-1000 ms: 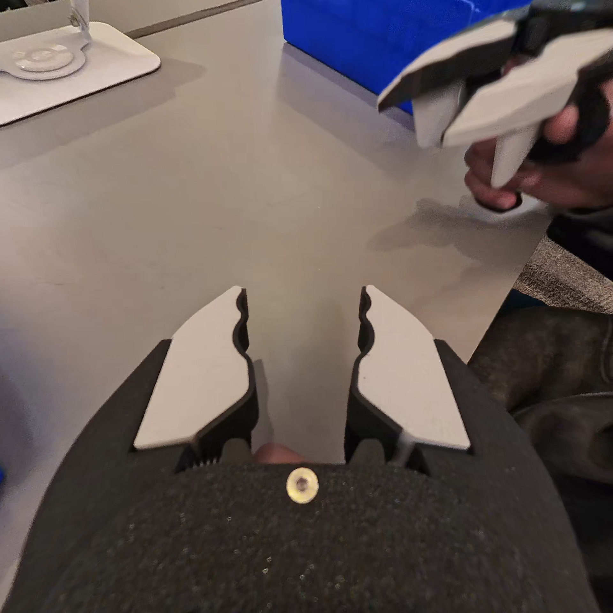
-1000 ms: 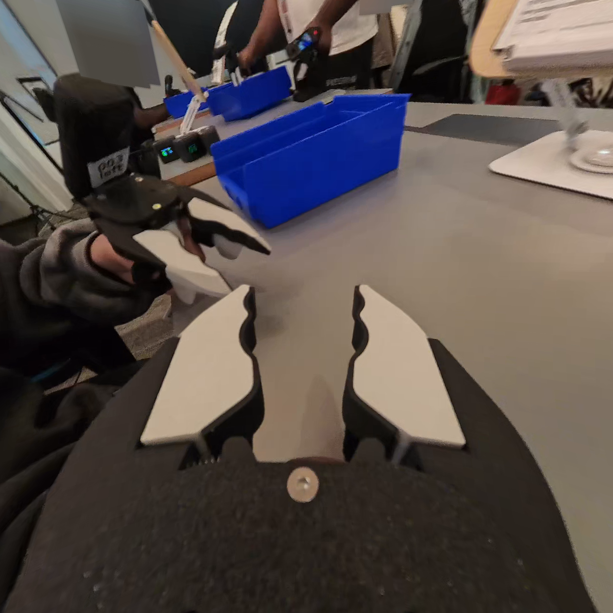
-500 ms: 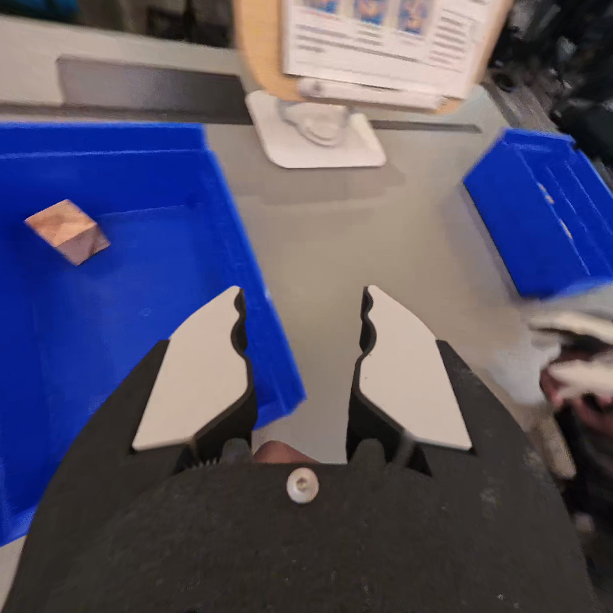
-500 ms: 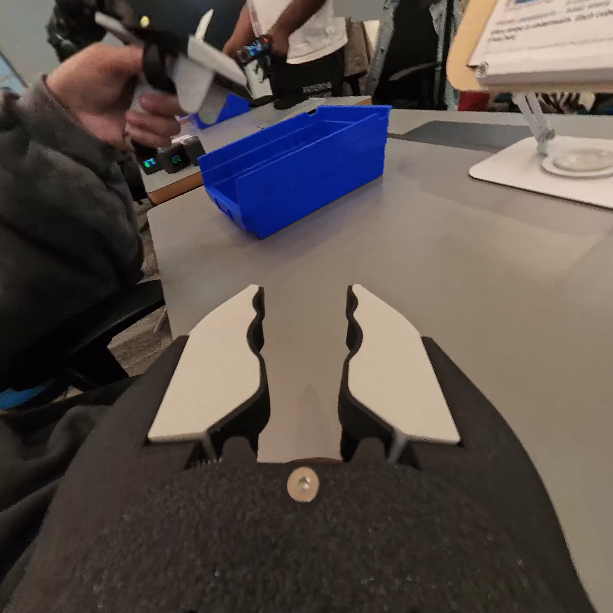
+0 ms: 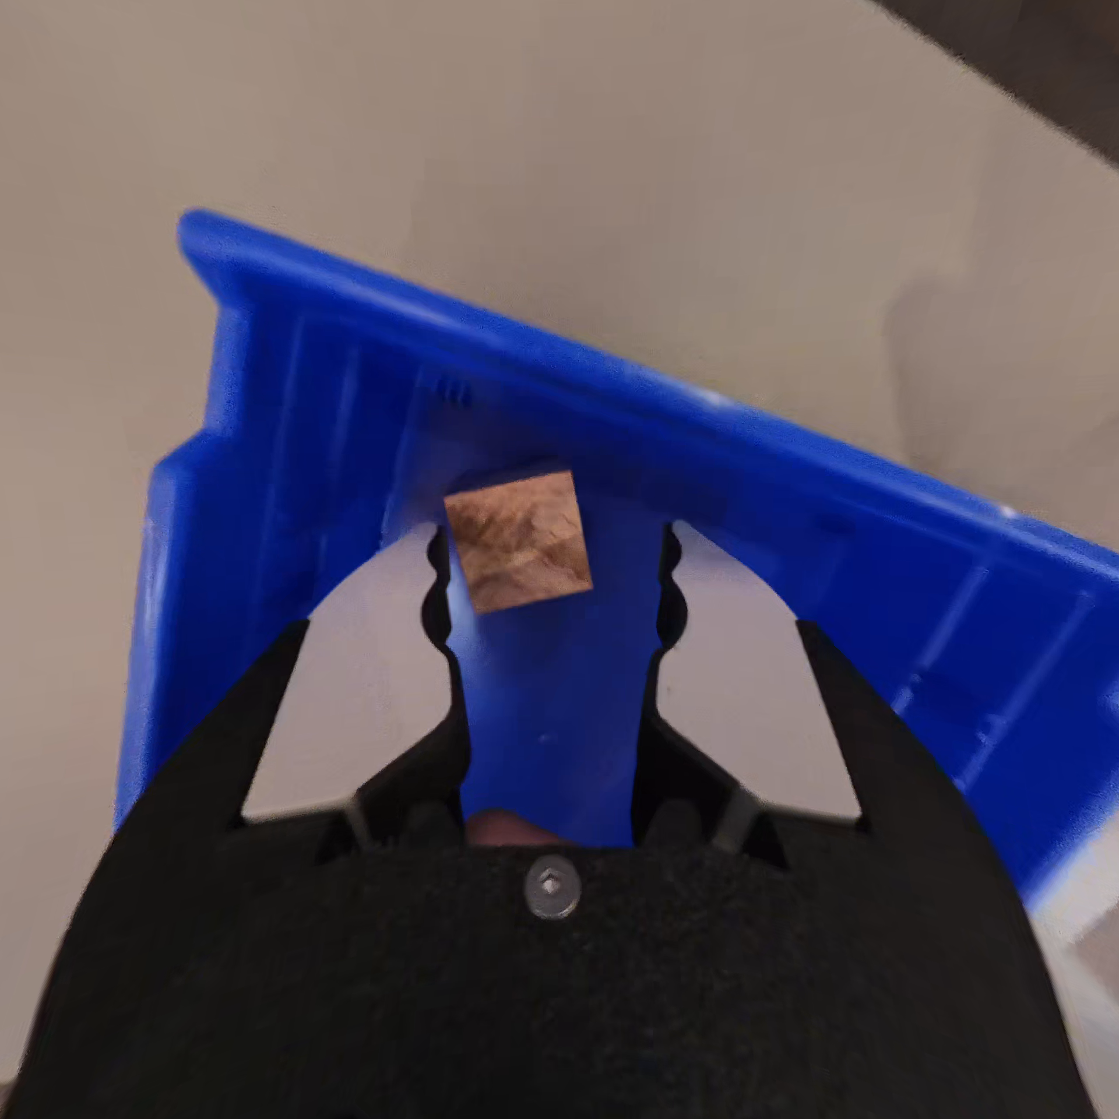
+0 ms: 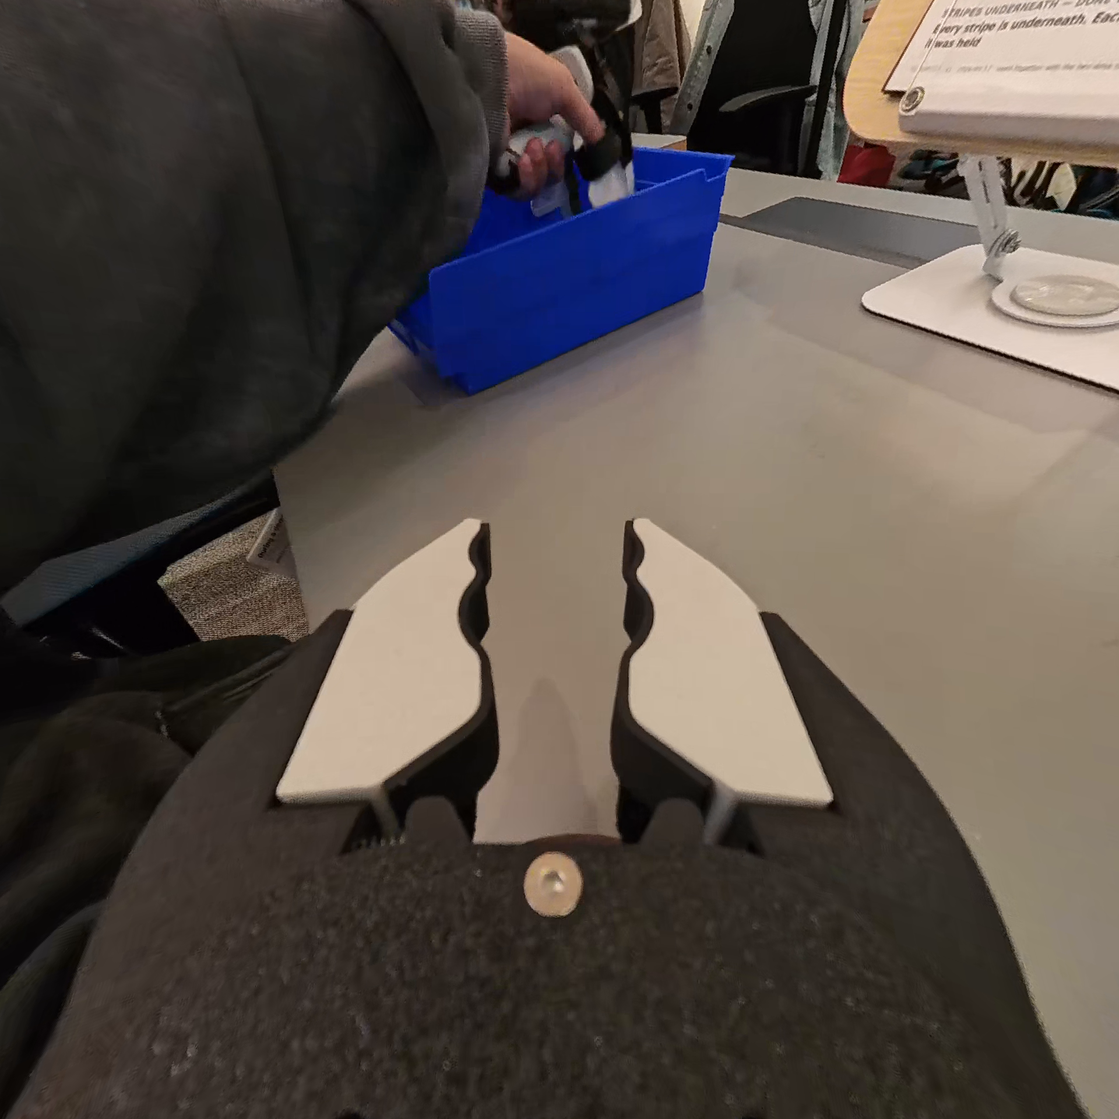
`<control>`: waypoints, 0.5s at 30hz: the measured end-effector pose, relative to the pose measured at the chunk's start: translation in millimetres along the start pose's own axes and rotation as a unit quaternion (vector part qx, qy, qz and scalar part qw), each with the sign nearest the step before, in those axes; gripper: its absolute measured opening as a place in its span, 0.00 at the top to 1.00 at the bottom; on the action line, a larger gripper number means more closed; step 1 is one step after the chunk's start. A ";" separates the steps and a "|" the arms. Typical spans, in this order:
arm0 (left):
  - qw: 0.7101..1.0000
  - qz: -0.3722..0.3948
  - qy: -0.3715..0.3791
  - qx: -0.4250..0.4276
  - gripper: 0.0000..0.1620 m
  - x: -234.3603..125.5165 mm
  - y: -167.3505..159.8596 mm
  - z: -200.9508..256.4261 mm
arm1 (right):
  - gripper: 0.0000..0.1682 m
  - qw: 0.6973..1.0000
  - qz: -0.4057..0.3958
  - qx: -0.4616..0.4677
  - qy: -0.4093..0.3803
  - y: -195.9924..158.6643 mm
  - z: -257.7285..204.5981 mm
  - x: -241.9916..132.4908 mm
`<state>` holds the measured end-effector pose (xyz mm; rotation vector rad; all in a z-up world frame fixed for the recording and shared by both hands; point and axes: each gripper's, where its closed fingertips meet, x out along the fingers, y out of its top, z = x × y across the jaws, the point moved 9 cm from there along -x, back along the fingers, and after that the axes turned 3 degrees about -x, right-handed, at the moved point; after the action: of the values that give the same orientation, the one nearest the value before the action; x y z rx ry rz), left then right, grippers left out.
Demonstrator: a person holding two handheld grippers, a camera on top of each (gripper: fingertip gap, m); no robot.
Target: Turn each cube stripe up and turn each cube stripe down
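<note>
A brown wooden cube (image 5: 518, 540) lies on the floor of a blue bin (image 5: 787, 460), near its far wall. No stripe shows on its upper face. My left gripper (image 5: 552, 533) is open and points down into the bin, with the cube between its fingertips, close to the left finger. In the right wrist view the left gripper (image 6: 590, 175) reaches into the blue bin (image 6: 575, 290), held by a hand in a dark sleeve. My right gripper (image 6: 554, 533) is open and empty, low over the grey table near its front left edge.
A white stand base (image 6: 993, 309) with a tilted board holding a paper sheet (image 6: 1017, 66) stands at the right back of the grey table (image 6: 757, 460). The dark sleeve (image 6: 212, 212) fills the left of the right wrist view. People and chairs stand behind the table.
My left gripper has swung from the table edge over the blue bin and down onto the cube. My right gripper has narrowed slightly and stayed low over the table.
</note>
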<state>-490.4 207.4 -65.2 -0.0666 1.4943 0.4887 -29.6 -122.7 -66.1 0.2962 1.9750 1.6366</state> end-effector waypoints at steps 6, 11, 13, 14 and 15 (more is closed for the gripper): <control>0.998 -0.026 0.046 0.022 0.72 21.4 9.4 -2.0 | 0.75 1.000 -0.002 0.025 0.010 -4.0 10.4 -1.8; 0.997 -0.044 0.027 0.058 0.72 12.6 4.5 -5.0 | 0.75 0.999 0.003 0.045 0.017 -5.3 16.9 -2.4; 0.997 -0.029 0.007 0.064 0.72 0.3 2.6 -9.3 | 0.75 0.998 0.005 0.051 0.020 -5.5 17.4 -3.5; 0.997 -0.020 -0.015 0.070 0.72 -7.5 0.9 -10.4 | 0.75 0.998 0.008 0.052 0.020 -5.1 17.7 -4.7; 0.996 -0.005 -0.042 0.075 0.72 -17.2 -1.4 -10.8 | 0.75 0.998 0.011 0.052 0.020 -4.6 18.2 -6.2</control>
<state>-500.1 197.8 -50.0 0.0638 1.4427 0.3647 -13.8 -111.7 -70.7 0.3289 2.0974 1.5667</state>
